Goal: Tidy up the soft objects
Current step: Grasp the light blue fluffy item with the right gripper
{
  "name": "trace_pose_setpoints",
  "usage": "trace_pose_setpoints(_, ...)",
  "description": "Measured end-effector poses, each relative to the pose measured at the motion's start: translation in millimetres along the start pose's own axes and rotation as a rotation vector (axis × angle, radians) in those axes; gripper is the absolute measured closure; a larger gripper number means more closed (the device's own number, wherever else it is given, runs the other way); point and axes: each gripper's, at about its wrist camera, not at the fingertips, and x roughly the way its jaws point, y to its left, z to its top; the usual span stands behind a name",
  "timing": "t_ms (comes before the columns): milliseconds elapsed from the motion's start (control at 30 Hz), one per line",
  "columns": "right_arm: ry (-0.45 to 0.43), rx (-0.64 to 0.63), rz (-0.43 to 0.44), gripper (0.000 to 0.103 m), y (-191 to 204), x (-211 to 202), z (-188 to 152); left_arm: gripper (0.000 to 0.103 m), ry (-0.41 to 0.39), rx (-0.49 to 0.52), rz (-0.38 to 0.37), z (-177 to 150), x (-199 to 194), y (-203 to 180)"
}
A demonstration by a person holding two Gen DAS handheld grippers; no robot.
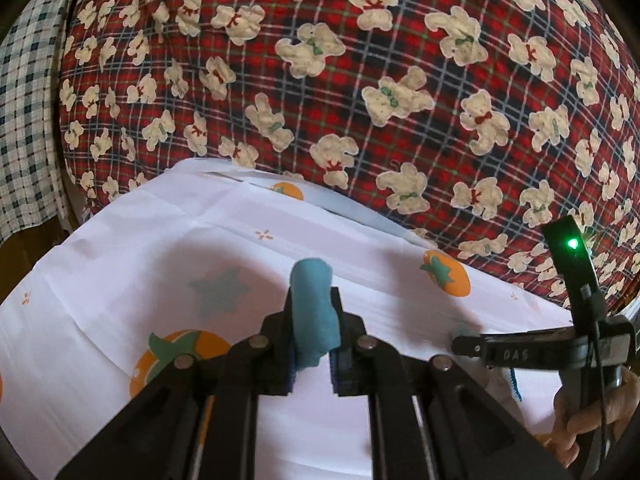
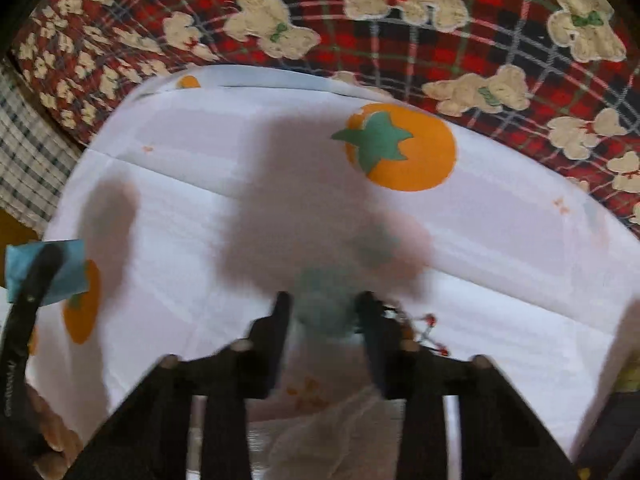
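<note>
My left gripper [image 1: 313, 300] is shut on a rolled piece of blue cloth [image 1: 314, 320] that sticks up between its pads, above a white sheet [image 1: 120, 272] printed with orange fruits. In the right wrist view, which is blurred, my right gripper [image 2: 324, 310] points steeply down at the sheet [image 2: 500, 280], and a pale teal soft lump [image 2: 324, 314] fills the gap between its fingers, touching both. A string of red beads [image 2: 430, 326] hangs by its right finger. The left gripper and its blue cloth [image 2: 24, 268] show at that view's left edge.
A red plaid quilt with cream bears [image 1: 360, 80] bulges behind the sheet. Blue-and-white checked fabric [image 1: 28, 120] hangs at the far left. A translucent mesh pouch [image 2: 340, 432] lies under the right gripper. The right gripper's body with a green light [image 1: 574, 244] and a hand [image 1: 580, 420] stand at lower right.
</note>
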Motion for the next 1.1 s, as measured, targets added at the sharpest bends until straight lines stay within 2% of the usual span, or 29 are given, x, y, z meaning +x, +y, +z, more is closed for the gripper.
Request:
trace_pose_setpoints(33, 0.005, 0.008, -0.009, 0.076, -3, -1, 0, 0.094, 0.001, 0.002, -0.001, 0, 0, -1)
trace_pose_setpoints(133, 0.021, 0.060, 0.039, 0.083, -17, -1, 4, 0.094, 0.002, 0.006, 0.005, -1, 1, -2)
trace_pose_setpoints(267, -0.012, 0.110, 0.110, 0.086, -29, -10, 1, 0.094, -0.008, 0.006, 0.008, 0, -1, -1)
trace_pose_setpoints(467, -0.158, 0.110, 0.322, 0.086, -17, -58, -22, 0.094, -0.014, 0.010, 0.014, 0, -2, -1)
trace_pose_setpoints(667, -0.271, 0.105, 0.458, 0.086, 11, -95, -55, 0.094, -0.048, 0.051, 0.042, -3, -7, -3)
trace_pose_setpoints(767, -0.357, 0.093, 0.454, 0.086, 29, -107, -78, 0.094, -0.069, 0.057, 0.032, -6, -14, -2)
trace_pose_setpoints(933, -0.555, 0.072, 0.446, 0.086, 47, -121, -125, 0.094, -0.118, 0.105, 0.034, -17, -30, -4)
trace_pose_setpoints(1100, -0.735, -0.022, 0.300, 0.086, 72, -125, -160, 0.094, -0.172, 0.160, 0.037, -33, -53, -8)
